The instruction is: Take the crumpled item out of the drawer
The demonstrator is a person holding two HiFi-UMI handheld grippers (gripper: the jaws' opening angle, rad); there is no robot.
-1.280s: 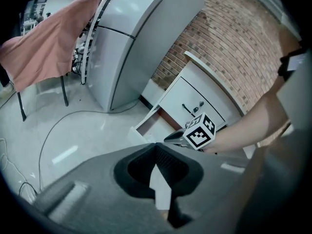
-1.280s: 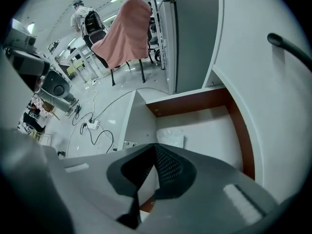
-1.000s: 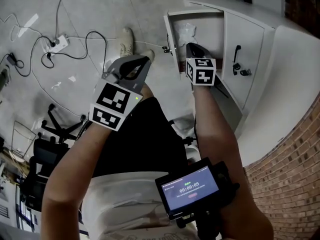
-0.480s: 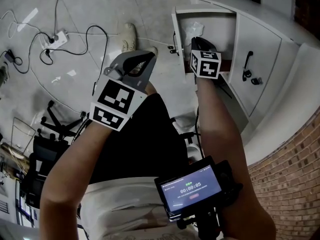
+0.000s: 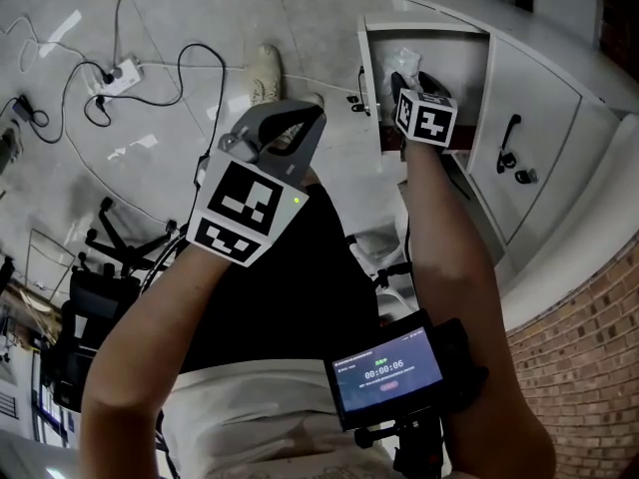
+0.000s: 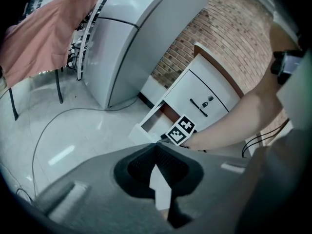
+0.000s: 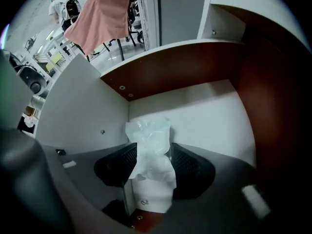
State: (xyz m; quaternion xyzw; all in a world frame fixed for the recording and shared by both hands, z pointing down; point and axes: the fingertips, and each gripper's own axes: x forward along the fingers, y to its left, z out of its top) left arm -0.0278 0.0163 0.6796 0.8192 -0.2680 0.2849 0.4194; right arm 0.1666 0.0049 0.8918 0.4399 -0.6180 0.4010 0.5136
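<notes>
The crumpled item (image 7: 151, 147), a clear crinkled plastic bag, stands in the back corner of the open white drawer (image 5: 429, 32). My right gripper (image 7: 151, 164) reaches into the drawer. Its jaws are opening wide, one on each side of the bag, which sits between the pads. In the head view the bag (image 5: 403, 62) shows just past the right gripper (image 5: 410, 78). My left gripper (image 5: 285, 128) hangs shut over the floor, left of the drawer, holding nothing. The left gripper view looks past its own shut tips (image 6: 156, 147) to the drawer (image 6: 145, 126).
A white cabinet door with a black handle (image 5: 509, 144) stands right of the drawer. A power strip and cables (image 5: 115, 80) lie on the floor, beside a shoe (image 5: 268, 74). Brick wall (image 5: 589, 367) at right. A grey fridge (image 6: 141, 38) and a pink cloth (image 6: 48, 28) stand further off.
My right gripper has moved forward, further into the drawer and up to the crumpled bag. The left gripper has stayed about where it was.
</notes>
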